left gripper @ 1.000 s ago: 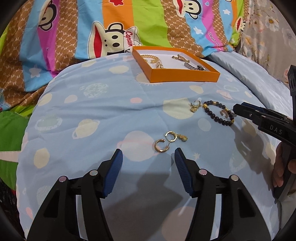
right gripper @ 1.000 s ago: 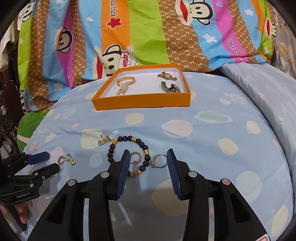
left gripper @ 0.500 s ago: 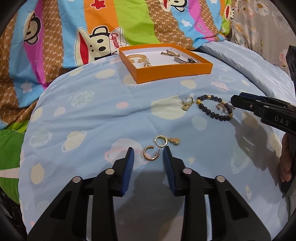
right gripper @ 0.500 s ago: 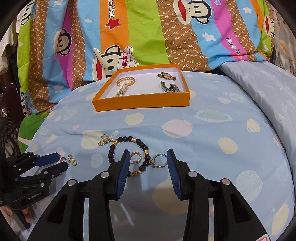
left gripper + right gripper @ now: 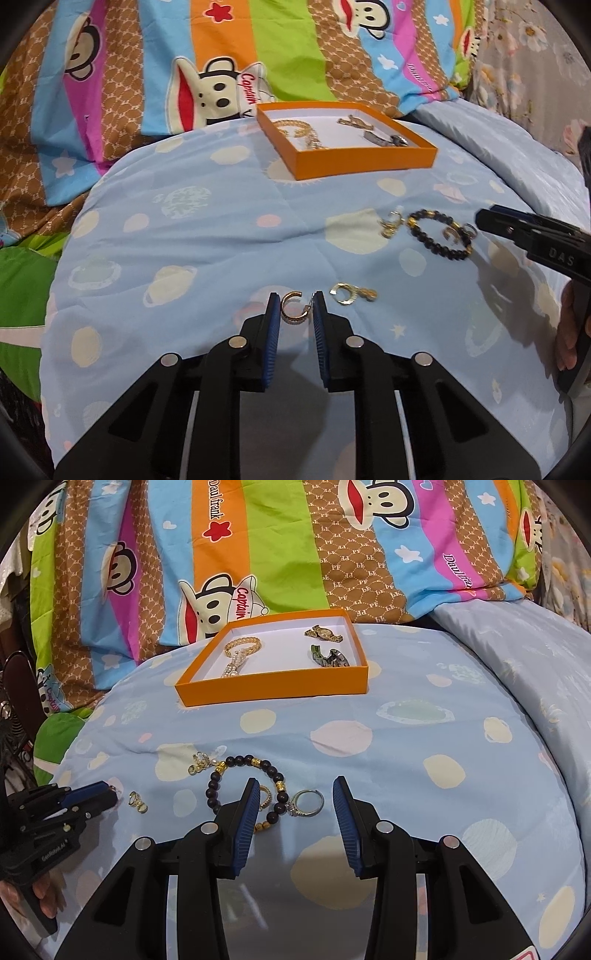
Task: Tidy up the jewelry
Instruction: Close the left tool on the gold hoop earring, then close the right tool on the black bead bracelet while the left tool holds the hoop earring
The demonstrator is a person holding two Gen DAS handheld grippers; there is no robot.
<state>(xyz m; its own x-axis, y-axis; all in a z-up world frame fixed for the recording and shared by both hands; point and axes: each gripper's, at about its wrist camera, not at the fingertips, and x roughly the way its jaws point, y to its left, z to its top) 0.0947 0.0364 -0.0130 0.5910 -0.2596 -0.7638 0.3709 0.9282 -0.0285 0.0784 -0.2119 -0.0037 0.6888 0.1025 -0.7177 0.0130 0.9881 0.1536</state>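
Observation:
My left gripper (image 5: pixel 294 308) is shut on a gold hoop earring (image 5: pixel 291 310), pinched between the blue pads just above the blue quilt. A second gold earring (image 5: pixel 351 293) lies right of it. My right gripper (image 5: pixel 293 801) is open over a silver ring (image 5: pixel 306 803) and the edge of a black bead bracelet (image 5: pixel 243 779). Another gold earring (image 5: pixel 199 766) lies left of the bracelet. The orange box (image 5: pixel 273 686) at the back holds a gold bracelet (image 5: pixel 242 648) and two watches (image 5: pixel 325 633).
The blue planet-print quilt (image 5: pixel 406 738) covers the bed. A striped monkey-print blanket (image 5: pixel 258 554) rises behind the box. A pale blue pillow (image 5: pixel 535 657) lies at the right. The left gripper also shows in the right wrist view (image 5: pixel 88 797).
My left gripper moved forward around the gold hoop earring and closed on it. My right gripper has stayed open over the ring and bracelet.

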